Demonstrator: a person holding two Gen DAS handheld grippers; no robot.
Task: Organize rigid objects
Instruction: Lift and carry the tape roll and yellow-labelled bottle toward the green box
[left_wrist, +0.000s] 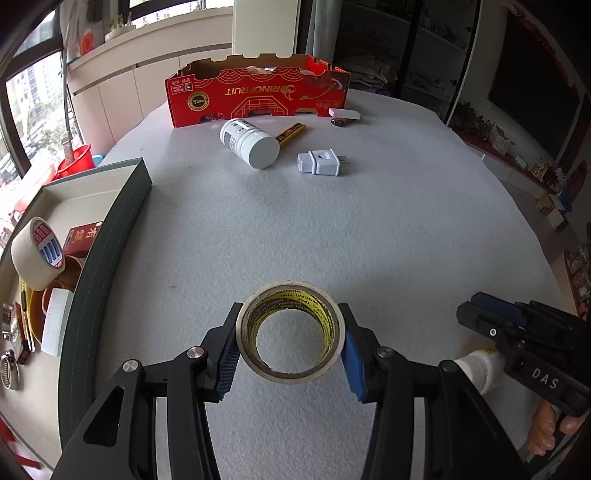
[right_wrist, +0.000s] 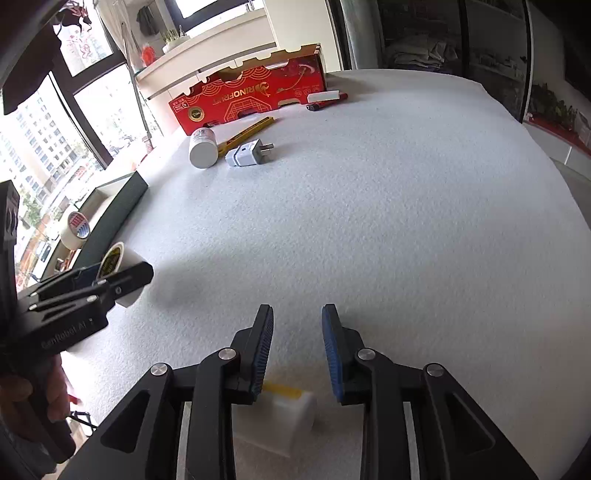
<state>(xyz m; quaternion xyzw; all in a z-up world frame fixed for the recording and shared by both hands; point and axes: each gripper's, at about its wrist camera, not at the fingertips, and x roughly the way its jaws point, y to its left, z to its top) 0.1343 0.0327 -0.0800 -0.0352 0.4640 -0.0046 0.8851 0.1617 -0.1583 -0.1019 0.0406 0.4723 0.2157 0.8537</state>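
My left gripper (left_wrist: 290, 345) is shut on a roll of clear tape with a yellow core (left_wrist: 291, 332) and holds it above the white table; it also shows in the right wrist view (right_wrist: 114, 258). My right gripper (right_wrist: 297, 350) is open and empty, low over the table, and shows at the right of the left wrist view (left_wrist: 491, 321). A white bottle with a yellow label (right_wrist: 277, 410) lies under it. A green-walled box (left_wrist: 110, 236) at the left holds a beige tape roll (left_wrist: 37, 258) and other items.
At the far end stand a red cardboard box (left_wrist: 258, 92), a white jar on its side (left_wrist: 249, 142), a white plug adapter (left_wrist: 319, 162), a yellow utility knife (left_wrist: 291, 132), a white block (left_wrist: 343, 112) and a red pen (left_wrist: 341, 121).
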